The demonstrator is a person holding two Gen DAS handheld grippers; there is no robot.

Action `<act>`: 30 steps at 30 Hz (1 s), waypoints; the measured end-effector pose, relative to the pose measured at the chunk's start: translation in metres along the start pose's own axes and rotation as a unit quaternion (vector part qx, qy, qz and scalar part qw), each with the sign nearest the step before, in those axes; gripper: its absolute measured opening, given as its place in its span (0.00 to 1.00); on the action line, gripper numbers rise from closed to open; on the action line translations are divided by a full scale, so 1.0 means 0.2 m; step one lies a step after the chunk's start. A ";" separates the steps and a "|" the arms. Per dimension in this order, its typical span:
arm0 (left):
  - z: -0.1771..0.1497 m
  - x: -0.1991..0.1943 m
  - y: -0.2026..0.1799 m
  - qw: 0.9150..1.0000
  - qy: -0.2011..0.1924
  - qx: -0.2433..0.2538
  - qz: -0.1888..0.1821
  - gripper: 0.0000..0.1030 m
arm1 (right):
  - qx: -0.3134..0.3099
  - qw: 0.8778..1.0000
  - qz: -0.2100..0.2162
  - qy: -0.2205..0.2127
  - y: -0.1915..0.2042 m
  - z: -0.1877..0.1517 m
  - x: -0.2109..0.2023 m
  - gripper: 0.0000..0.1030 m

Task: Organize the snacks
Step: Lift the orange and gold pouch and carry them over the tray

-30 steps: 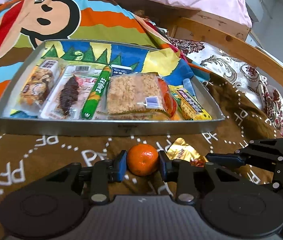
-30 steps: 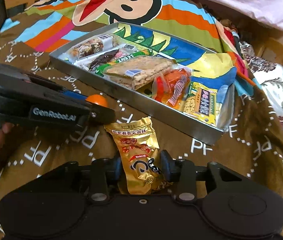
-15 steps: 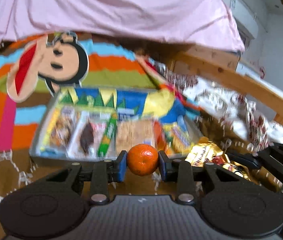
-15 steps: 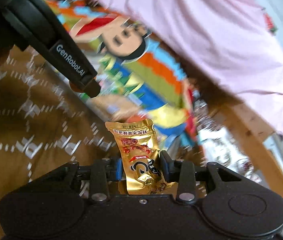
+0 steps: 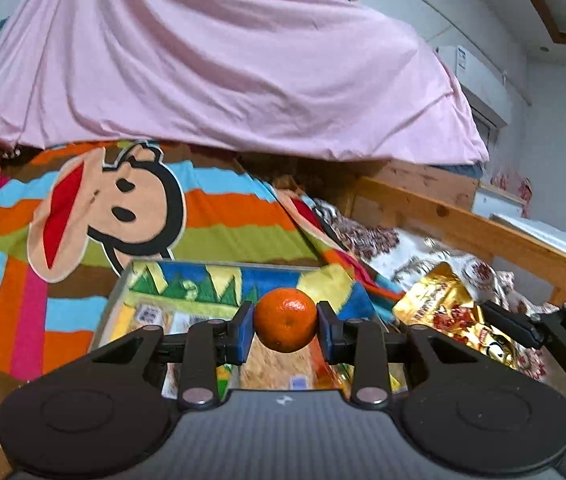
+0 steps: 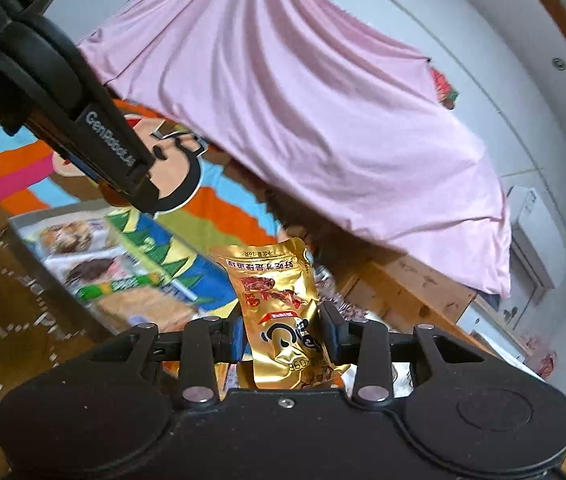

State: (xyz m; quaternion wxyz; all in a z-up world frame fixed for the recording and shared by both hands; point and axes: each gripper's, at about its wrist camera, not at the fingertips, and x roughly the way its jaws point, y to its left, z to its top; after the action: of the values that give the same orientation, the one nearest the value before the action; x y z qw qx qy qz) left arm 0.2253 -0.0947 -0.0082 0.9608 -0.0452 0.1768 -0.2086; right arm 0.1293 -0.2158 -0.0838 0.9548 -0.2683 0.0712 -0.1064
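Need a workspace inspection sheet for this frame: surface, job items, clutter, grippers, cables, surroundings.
Surface: striped cartoon-monkey blanket over a bed.
Job's things: metal tray holding wrapped snacks; mandarin; gold snack pouch.
Clutter: nothing seen loose around the tray.
Grippers: left gripper shut on the mandarin, above the tray; right gripper shut on the gold snack pouch, pouch upright.
Cables: nothing seen.
Surroundings: pink sheet hanging behind; wooden bed rail; wall air conditioner.
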 end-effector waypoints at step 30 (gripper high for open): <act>-0.10 0.64 0.44 0.994 0.009 -0.098 0.054 0.35 | 0.095 0.993 0.004 0.068 0.11 -0.04 0.75 0.38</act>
State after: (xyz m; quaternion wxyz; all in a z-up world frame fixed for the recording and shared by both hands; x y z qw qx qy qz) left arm 0.3604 -0.0679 -0.0818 0.9600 -0.1274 0.2072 -0.1388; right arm 0.2758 -0.2379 -0.1147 0.9693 -0.1685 0.1268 -0.1268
